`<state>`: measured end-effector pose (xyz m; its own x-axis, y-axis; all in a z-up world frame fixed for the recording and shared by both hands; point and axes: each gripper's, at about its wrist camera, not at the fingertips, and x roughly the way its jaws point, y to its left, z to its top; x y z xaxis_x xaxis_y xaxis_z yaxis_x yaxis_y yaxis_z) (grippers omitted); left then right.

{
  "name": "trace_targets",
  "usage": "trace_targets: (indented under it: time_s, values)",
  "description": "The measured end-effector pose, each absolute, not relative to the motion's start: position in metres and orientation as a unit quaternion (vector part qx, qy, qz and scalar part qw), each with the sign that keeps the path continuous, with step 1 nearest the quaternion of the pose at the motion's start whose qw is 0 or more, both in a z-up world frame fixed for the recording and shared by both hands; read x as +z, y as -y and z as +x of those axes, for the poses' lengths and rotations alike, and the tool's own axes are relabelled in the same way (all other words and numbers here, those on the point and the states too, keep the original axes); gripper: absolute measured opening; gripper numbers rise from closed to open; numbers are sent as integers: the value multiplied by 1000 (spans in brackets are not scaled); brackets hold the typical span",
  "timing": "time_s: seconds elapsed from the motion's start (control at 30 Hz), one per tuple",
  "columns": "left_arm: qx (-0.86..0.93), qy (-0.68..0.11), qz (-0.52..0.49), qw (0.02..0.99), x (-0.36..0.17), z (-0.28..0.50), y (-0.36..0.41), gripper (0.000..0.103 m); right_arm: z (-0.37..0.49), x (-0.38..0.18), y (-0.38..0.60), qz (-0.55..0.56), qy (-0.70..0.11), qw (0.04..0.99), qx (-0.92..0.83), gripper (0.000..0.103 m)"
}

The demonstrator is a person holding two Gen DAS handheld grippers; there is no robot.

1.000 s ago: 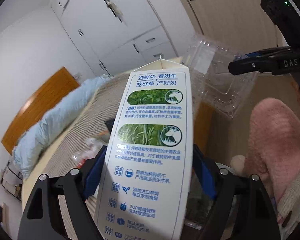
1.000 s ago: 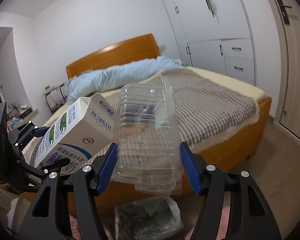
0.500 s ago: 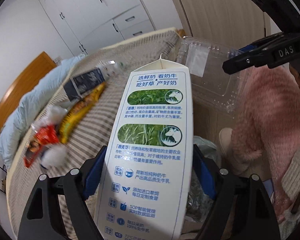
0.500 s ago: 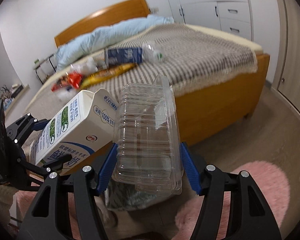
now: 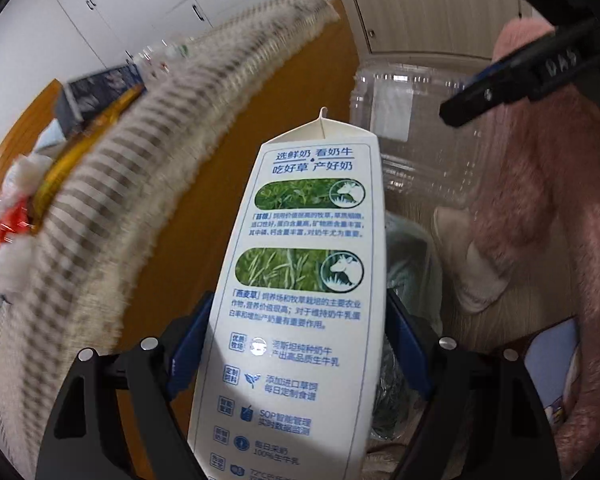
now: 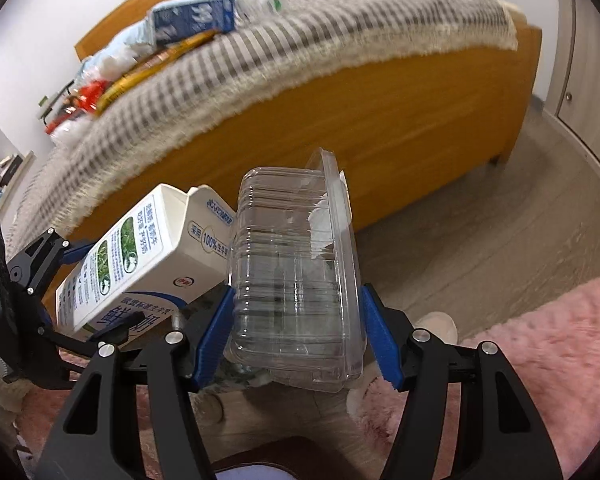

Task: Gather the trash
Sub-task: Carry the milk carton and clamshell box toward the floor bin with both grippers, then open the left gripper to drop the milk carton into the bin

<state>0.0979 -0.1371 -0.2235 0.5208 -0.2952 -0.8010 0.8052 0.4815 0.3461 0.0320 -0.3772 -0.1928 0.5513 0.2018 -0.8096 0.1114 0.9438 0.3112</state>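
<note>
Trash is only partly gathered, I judge: my left gripper (image 5: 296, 364) is clamped on a milk carton (image 5: 304, 280), my right gripper (image 6: 296, 332) on a clear plastic box (image 6: 296, 276), both hanging over a bag (image 5: 412, 264) on the wood floor (image 6: 480, 240). Neither is dropped yet. At ten o'clock, more litter lies on the striped bed cover (image 6: 300, 40): a blue carton (image 6: 192, 20), a yellow wrapper (image 6: 152, 68) and a red packet (image 6: 88, 94) (blurred). A pink rug (image 6: 540, 340) lies at four o'clock.

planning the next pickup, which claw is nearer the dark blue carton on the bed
Left, marginally. The left claw, holding the milk carton, sits on the dark blue carton's side; the right claw, gripping the clear container, is beside it, farther over.
</note>
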Motion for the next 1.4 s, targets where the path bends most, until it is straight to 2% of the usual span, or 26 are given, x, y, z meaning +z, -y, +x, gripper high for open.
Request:
trace_targets:
  time_s: [0.6,0.83,0.93,1.2,1.4]
  values:
    - [-358,-392,428,731,-365,159,170,78,59,-231,401,200,-515,833,19,61]
    - [-361,-419,458,697,-427,182,174,74,63,-241,406,217,-532,818,12,61]
    - [-371,-445,444,683,-442,190,176,74,66,-241,399,220,-538,814,11,61]
    - [-363,-450,483,658,-475,195,188,74,71,-239,399,218,-541,812,15,61]
    - [-354,-476,472,652,-479,202,195,76,69,-240,404,219,-537,815,19,61]
